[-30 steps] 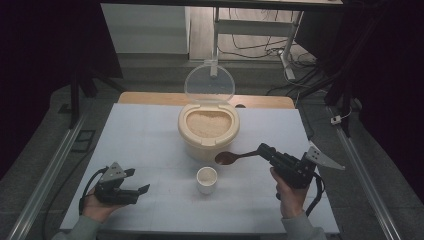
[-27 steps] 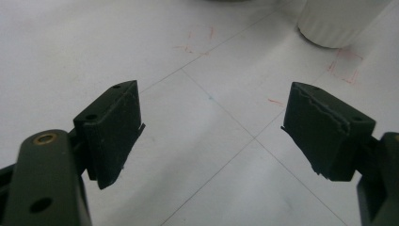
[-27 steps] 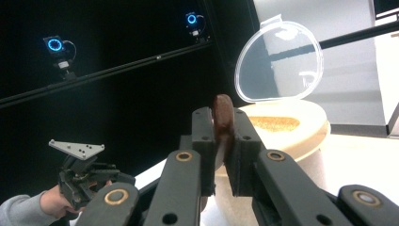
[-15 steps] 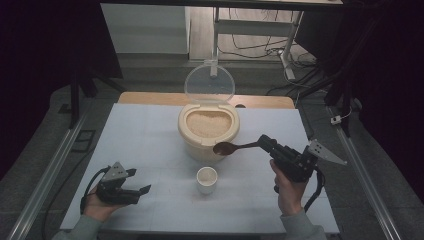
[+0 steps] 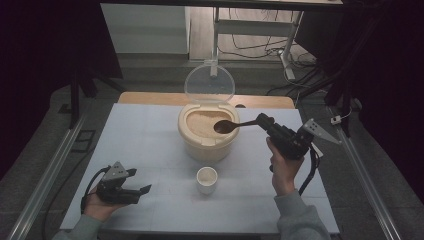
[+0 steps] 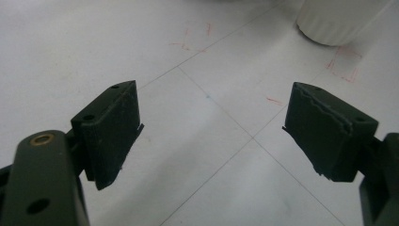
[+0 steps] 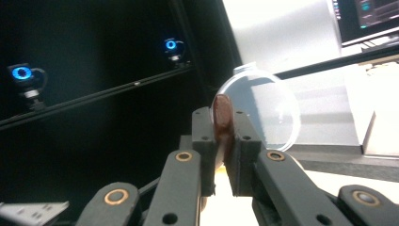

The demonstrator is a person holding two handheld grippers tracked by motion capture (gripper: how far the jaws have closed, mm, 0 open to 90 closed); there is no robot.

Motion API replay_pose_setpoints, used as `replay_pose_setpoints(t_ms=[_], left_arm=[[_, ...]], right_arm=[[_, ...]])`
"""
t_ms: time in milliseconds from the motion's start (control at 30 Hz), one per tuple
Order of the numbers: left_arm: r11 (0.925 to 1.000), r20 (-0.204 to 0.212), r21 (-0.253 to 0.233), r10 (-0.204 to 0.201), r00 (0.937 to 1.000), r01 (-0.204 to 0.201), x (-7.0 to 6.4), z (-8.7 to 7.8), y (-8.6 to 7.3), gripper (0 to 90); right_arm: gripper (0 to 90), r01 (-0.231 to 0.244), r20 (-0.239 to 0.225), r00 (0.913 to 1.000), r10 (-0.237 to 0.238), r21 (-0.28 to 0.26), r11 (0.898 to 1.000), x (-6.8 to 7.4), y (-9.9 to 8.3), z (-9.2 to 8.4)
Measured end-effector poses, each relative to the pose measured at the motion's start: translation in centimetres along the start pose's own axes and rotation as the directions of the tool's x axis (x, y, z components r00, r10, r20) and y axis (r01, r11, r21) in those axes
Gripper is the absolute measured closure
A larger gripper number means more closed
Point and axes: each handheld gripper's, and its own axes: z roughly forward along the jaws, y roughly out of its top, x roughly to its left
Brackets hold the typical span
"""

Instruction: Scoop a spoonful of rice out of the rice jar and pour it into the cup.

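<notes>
The right gripper [image 5: 263, 121] is clamped on the handle of a dark wooden spoon [image 5: 227, 125], whose bowl is held over the grain in the open cream container [image 5: 207, 134] at the middle of the white table [image 5: 140, 130]. In the right gripper view the spoon [image 7: 221, 115] is seen end-on, pinched between the two jaws, so its bowl is foreshortened and whether anything lies in it cannot be made out. The gripper is carried raised off the table, pointing toward the container, with the right hand [image 5: 283, 170] wrapped under it and the forearm rising from the near edge. The clear round lid [image 5: 209, 84] is stood upright behind the container. A small white cup [image 5: 207, 179] is set just in front of the container.

The left gripper [image 5: 137, 192] is held low at the near left corner, well apart from the container, its jaws spread wide with nothing between them. In its own view the cup [image 6: 339, 21] is cut off at the top edge.
</notes>
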Motion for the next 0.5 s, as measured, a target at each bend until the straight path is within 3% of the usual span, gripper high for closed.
replay_pose_setpoints(t_ms=[267, 367, 500], left_arm=[[0.9999, 0.009, 0.011, 0.003, 1.0, -0.004, -0.1, 0.2, 0.0, 18.7], [0.9999, 0.011, 0.014, 0.008, 0.9999, -0.008, -0.1, 0.3, -0.1, 18.8], [0.9998, 0.013, 0.019, 0.01, 0.9999, -0.01, -0.1, 0.3, -0.1, 18.8]], right_arm=[[83.7, 0.048, 0.083, 0.9952, -0.053, 0.062, 0.997, -0.8, 0.6, 3.4], [83.7, 0.089, 0.121, 0.9875, -0.101, 0.097, 0.991, -0.7, 0.5, 4.4], [83.7, 0.106, 0.145, 0.9818, -0.123, 0.116, 0.988, -0.6, 0.2, 5.1]])
